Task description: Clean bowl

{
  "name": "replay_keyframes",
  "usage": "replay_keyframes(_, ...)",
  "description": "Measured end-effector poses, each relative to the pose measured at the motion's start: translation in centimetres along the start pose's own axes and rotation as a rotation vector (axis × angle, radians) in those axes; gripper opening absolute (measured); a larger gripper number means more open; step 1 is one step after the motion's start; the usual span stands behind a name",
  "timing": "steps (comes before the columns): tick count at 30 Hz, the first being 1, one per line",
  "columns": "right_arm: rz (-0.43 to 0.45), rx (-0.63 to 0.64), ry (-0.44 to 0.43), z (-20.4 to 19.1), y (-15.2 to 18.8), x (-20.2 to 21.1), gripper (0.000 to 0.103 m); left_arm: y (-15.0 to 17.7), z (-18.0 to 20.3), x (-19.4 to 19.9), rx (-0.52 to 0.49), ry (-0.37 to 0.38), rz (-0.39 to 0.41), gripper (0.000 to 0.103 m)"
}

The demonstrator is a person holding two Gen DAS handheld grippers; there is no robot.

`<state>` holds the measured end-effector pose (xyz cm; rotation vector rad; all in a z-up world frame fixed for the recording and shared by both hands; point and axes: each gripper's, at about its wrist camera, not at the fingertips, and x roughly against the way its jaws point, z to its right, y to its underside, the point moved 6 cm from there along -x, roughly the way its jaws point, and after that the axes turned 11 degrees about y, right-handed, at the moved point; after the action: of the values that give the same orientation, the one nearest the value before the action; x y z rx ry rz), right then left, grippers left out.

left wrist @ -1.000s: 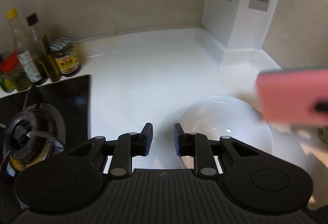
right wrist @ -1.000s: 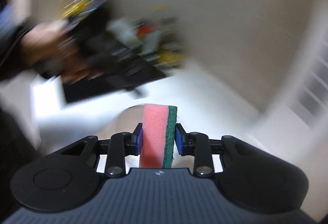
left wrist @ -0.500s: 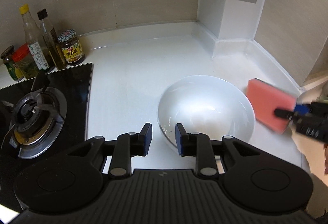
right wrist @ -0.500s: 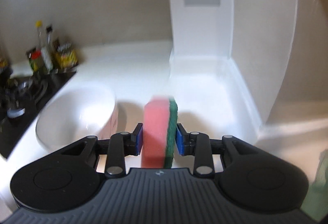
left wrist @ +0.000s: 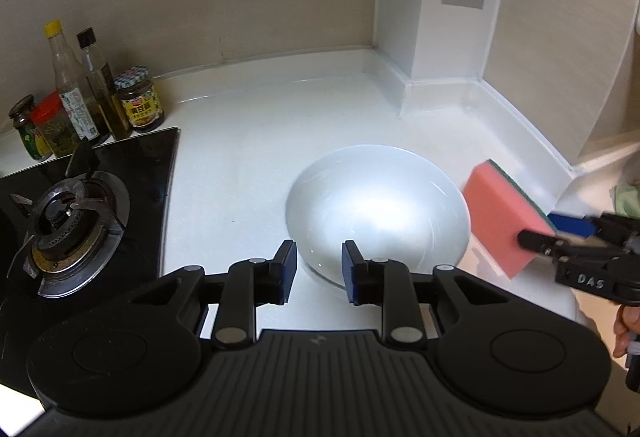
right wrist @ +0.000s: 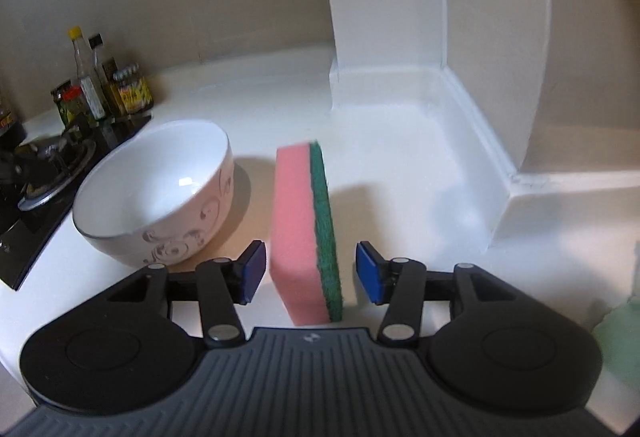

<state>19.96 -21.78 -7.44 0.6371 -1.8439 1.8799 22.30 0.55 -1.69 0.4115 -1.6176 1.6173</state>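
A white counter. The left gripper (left wrist: pixel 318 271) hovers open and empty, with the white bowl (left wrist: pixel 376 209) at its twelve o'clock, just beyond the tips. At three o'clock from the bowl, the right gripper (right wrist: pixel 311 275) is opening, its pads clear of the pink-and-green sponge (right wrist: pixel 306 229) standing upright on edge between them, long axis pointing away. Only the right view shows the bowl's swirl pattern.

White bowl (right wrist: pixel 160 193) (swirl-patterned outside) sits upright; pink-and-green sponge (right wrist: pixel 306 231) stands on edge just beside it.
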Motion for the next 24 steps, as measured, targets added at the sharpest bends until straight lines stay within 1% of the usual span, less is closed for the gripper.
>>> replay_keyframes(1,0.016,0.002,0.009,0.0,0.0,0.4,0.047,0.1,0.2,-0.1,-0.004,0.006,0.001,0.030)
replay_keyframes(2,0.050,0.002,0.022,0.1,-0.1,1.4,0.047,0.2,0.5,-0.1,-0.009,0.009,0.005,0.030)
replay_keyframes(4,0.078,0.006,0.035,0.0,0.1,2.7,0.047,0.5,0.9,0.0,-0.018,0.017,0.015,0.031)
replay_keyframes(7,0.094,0.007,0.050,-0.1,0.6,4.4,0.047,1.2,1.5,0.3,-0.033,0.035,0.050,0.031)
replay_keyframes(12,0.100,0.005,0.065,-0.2,1.4,7.4,0.047,3.1,2.7,1.4,-0.010,0.073,0.051,0.034)
replay_keyframes(14,0.103,0.011,0.060,-0.2,1.5,8.8,0.047,4.0,3.1,2.1,0.000,0.071,0.057,0.038)
replay_keyframes(15,0.108,0.018,0.058,-0.2,1.7,9.6,0.047,4.5,3.4,2.4,0.007,0.070,0.059,0.038)
replay_keyframes(21,0.137,0.056,0.054,-0.1,2.6,13.6,0.047,7.0,5.2,5.2,0.037,0.059,0.105,0.039)
replay_keyframes(24,0.146,0.075,0.050,0.1,3.0,15.0,0.047,8.0,6.3,5.8,0.046,0.051,0.102,0.039)
